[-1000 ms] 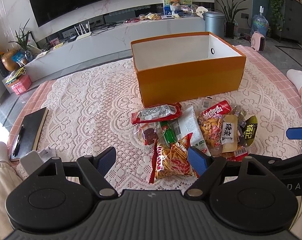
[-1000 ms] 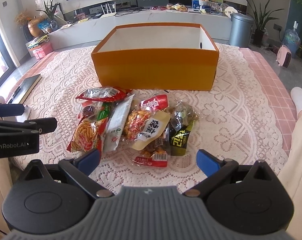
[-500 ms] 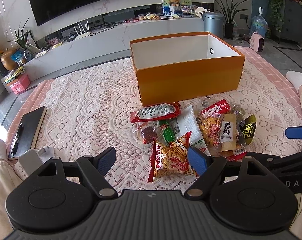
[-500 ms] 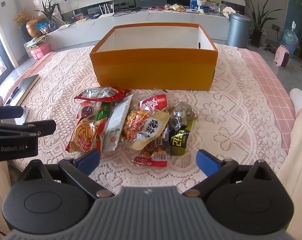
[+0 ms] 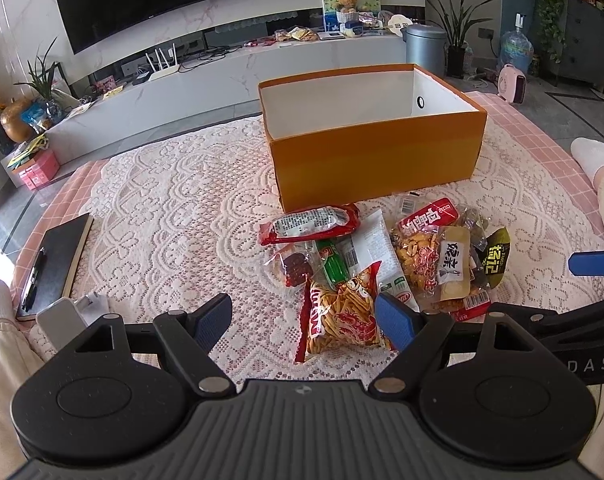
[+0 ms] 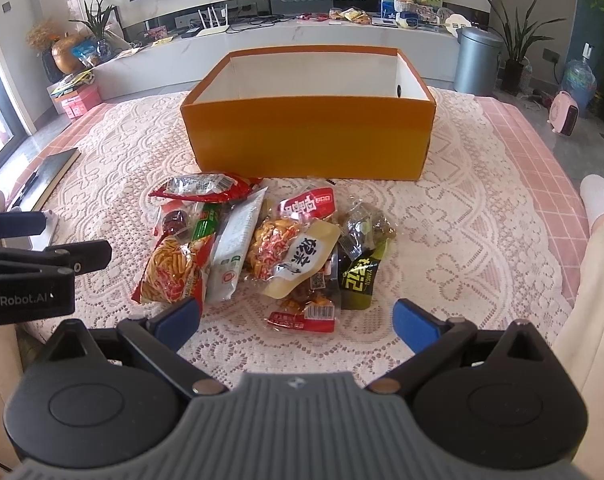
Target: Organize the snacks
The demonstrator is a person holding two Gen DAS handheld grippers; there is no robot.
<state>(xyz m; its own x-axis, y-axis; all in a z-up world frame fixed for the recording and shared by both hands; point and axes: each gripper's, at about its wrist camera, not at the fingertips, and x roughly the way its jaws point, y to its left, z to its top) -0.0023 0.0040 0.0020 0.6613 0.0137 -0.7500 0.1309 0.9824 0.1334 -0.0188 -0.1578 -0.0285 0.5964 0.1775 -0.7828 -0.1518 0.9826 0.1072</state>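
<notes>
hovering low and level over the lace-covered bench [image 6: 462, 240], left gripper [image 5: 304, 316] and right gripper [image 6: 297, 320] hold jaws spread and empty; heap of crinkly snack packets [image 6: 269, 248] lies just ahead, before the open orange cardboard box [image 6: 310, 140].

Both wrist cams – low, facing box [image 5: 376, 164]

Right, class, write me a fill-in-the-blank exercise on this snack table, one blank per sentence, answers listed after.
1. The box behind the snack pile is coloured ____ on the outside.
2. The left gripper and the right gripper both have their jaws ____.
3. None of the snacks is yet inside the ____.
4. The black notebook has a ____ lying on its cover.

Missing words: orange; open; box; pen
</notes>
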